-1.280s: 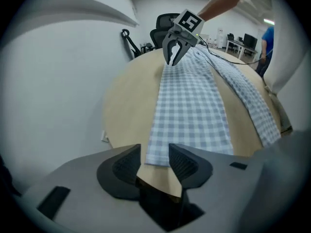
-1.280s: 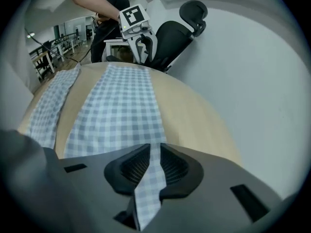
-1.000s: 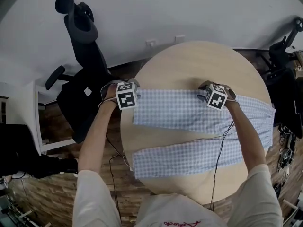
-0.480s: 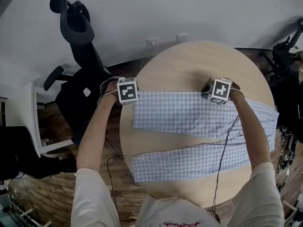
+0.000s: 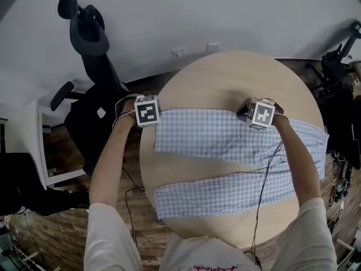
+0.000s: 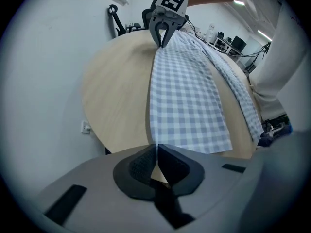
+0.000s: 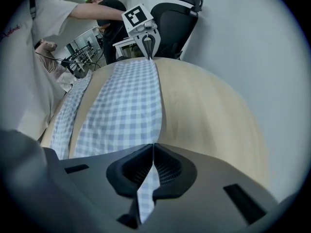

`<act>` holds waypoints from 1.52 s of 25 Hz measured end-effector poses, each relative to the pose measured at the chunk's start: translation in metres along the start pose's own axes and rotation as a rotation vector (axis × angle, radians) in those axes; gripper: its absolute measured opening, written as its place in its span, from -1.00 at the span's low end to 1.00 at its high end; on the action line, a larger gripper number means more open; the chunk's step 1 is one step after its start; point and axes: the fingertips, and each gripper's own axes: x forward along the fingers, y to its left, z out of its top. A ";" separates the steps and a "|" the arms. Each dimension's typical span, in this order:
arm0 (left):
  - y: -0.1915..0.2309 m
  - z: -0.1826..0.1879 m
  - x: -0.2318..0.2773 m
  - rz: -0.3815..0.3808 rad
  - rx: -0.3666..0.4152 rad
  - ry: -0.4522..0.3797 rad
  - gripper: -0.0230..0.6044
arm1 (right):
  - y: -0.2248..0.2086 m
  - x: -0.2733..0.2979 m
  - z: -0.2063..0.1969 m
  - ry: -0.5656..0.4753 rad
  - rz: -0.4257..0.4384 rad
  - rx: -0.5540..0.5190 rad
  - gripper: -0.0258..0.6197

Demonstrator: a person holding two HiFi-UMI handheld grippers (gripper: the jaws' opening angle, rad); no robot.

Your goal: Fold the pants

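Note:
Blue-and-white checked pants (image 5: 225,137) lie flat across the round wooden table (image 5: 237,72), legs to the left and waist to the right. My left gripper (image 5: 149,117) points down at the far leg's hem corner. Its jaws (image 6: 156,148) have just been closing and now pinch that corner of the pants (image 6: 184,101). My right gripper (image 5: 258,120) stands on the far edge near the waist. Its jaws (image 7: 153,149) have also just closed, and a strip of the pants (image 7: 126,106) runs between the pads. Each gripper view shows the other gripper across the cloth: the right gripper (image 6: 162,43) and the left gripper (image 7: 147,55).
A black office chair (image 5: 96,95) stands off the table's left side by the white wall. Dark equipment (image 5: 338,78) sits at the right. Cables (image 5: 262,179) trail from the grippers over the near leg of the pants (image 5: 225,188) and down to the wooden floor.
Both marker cubes have shifted slightly toward the far edge of the pants and tilted. The cloth has stayed flat on the table.

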 end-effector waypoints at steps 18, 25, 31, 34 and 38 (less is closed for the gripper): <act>-0.044 0.015 -0.136 0.345 0.008 -0.063 -0.79 | 0.045 -0.129 0.037 -0.132 -0.305 -0.074 -0.81; -0.118 0.021 -0.169 0.485 0.001 -0.082 -0.79 | 0.119 -0.164 0.042 -0.177 -0.423 -0.142 -0.81; -0.197 0.012 -0.153 0.556 -0.020 -0.067 -0.79 | 0.204 -0.148 0.034 -0.151 -0.483 -0.219 -0.81; -0.242 0.004 -0.127 0.532 -0.063 -0.062 -0.79 | 0.245 -0.128 0.025 -0.158 -0.465 -0.203 -0.81; -0.293 -0.003 -0.093 0.507 -0.113 -0.057 -0.79 | 0.294 -0.098 0.009 -0.126 -0.427 -0.225 -0.81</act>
